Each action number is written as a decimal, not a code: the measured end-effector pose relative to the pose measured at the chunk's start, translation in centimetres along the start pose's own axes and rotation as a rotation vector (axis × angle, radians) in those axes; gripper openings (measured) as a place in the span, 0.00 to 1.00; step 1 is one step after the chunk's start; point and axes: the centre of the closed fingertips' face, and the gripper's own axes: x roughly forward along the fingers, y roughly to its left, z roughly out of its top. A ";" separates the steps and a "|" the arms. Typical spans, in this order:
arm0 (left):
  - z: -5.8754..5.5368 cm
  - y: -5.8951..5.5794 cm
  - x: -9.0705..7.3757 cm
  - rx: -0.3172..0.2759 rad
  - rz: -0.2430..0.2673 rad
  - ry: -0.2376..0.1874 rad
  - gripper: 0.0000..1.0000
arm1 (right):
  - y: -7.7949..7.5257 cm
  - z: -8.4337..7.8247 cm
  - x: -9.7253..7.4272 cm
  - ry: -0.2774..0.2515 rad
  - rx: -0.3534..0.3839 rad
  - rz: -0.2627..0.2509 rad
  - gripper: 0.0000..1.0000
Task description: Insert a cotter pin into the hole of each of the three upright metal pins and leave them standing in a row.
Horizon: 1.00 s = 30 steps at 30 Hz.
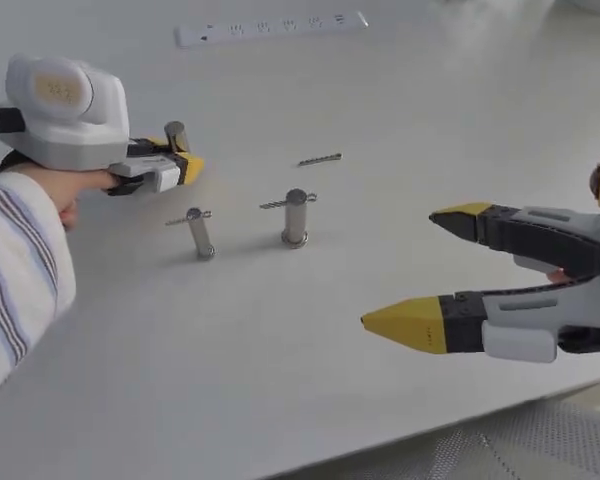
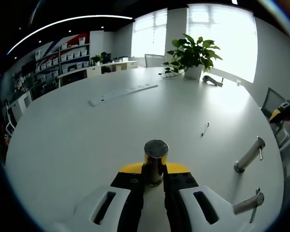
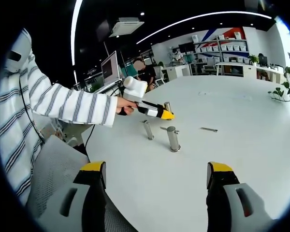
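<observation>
In the head view, a thin loose metal cotter pin (image 1: 320, 159) is seen lying flat on the white tabletop (image 1: 280, 380), its long axis nearly left to right. Left of the cotter pin, the left gripper (image 1: 180, 160) is shown with its jaws closed on a short upright steel pin (image 1: 176, 136). On the cotter pin's near side stand a first fitted pin (image 1: 296, 218) and a second fitted pin (image 1: 200, 235), each crossed by its own cotter. The right gripper (image 1: 400, 268) is held well apart, right of and nearer than the cotter pin, jaws spread wide and empty. In the left gripper view, the steel pin is clamped between the jaws, and the cotter pin lies ahead and to the right, end-on to these jaws. In the right gripper view, the cotter pin lies ahead, right of centre, lengthwise along the line of the jaws' opening. The free right gripper is judged the one to fetch it, probably after a roll, so that the thin shaft is crossed.
</observation>
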 end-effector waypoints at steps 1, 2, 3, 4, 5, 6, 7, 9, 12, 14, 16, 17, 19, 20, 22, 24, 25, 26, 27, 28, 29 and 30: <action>0.0 0.0 0.0 0.000 0.002 0.005 0.11 | 0.1 -0.1 0.1 0.003 0.001 0.001 0.84; -0.1 0.0 -0.1 0.014 0.014 0.018 0.10 | 0.1 -0.1 0.1 0.004 0.001 0.002 0.84; -0.1 -0.1 -0.1 0.017 0.020 0.023 0.10 | 0.1 -0.1 0.1 0.005 0.000 0.003 0.84; -0.1 -0.2 -0.1 0.014 0.025 0.028 0.10 | 0.2 -0.2 0.2 0.006 0.000 0.004 0.84; -0.1 -0.2 -0.1 0.011 0.030 0.030 0.10 | 0.3 -0.2 0.2 0.005 -0.001 0.005 0.84; -0.1 -0.2 -0.1 0.017 0.036 0.032 0.10 | 0.3 -0.2 0.3 0.006 -0.003 0.007 0.84; -0.2 -0.1 -0.1 0.017 0.039 0.033 0.10 | 0.4 -0.2 0.3 0.010 -0.006 0.009 0.84; -0.2 -0.2 -0.2 0.038 0.048 0.034 0.10 | 0.5 -0.3 0.3 0.014 -0.011 0.009 0.84; -0.2 -0.3 -0.2 0.046 0.046 0.039 0.10 | 0.4 -0.4 0.1 0.013 -0.011 0.011 0.84; -0.2 -0.4 -0.3 0.052 0.046 0.043 0.10 | 0.4 -0.4 0.1 0.012 -0.013 0.014 0.84; -0.1 -0.3 -0.4 0.038 0.053 0.039 0.09 | 0.3 -0.5 0.0 0.018 -0.021 0.016 0.84; 0.1 -0.3 -0.5 0.025 0.054 0.032 0.09 | 0.2 -0.5 -0.1 0.021 -0.024 0.015 0.84; 0.7 -0.2 -0.9 -0.001 0.054 0.019 0.09 | 0.1 -0.5 -0.1 0.021 -0.026 0.014 0.84; 0.9 -0.1 -1.1 0.001 0.057 0.016 0.09 | 0.0 -0.4 -0.2 0.021 -0.026 0.012 0.85; 1.4 0.0 -1.5 0.006 0.060 0.008 0.09 | 0.0 -0.3 -0.3 0.018 -0.028 0.009 0.85; 2.1 0.1 -2.2 0.003 0.061 -0.004 0.09 | 0.0 -0.2 -0.3 0.014 -0.028 0.007 0.85; 2.6 0.1 -2.5 -0.012 0.059 -0.016 0.09 | 0.0 -0.2 -0.3 0.014 -0.029 0.007 0.85; 2.9 0.0 -2.8 -0.022 0.053 -0.022 0.09 | 0.0 -0.2 -0.3 0.014 -0.031 0.007 0.85; 3.2 -0.1 -3.3 -0.018 0.052 -0.028 0.09 | 0.0 -0.2 -0.3 0.013 -0.033 0.007 0.85; 3.5 -0.2 -3.5 0.002 0.056 -0.032 0.09 | 0.0 -0.2 -0.3 0.012 -0.034 0.007 0.86; 3.8 -0.4 -3.9 0.026 0.056 -0.032 0.09 | 0.1 -0.1 -0.3 0.010 -0.034 0.008 0.86; 4.0 -0.5 -4.2 0.022 0.053 -0.033 0.09 | 0.1 -0.1 -0.3 0.008 -0.034 0.010 0.86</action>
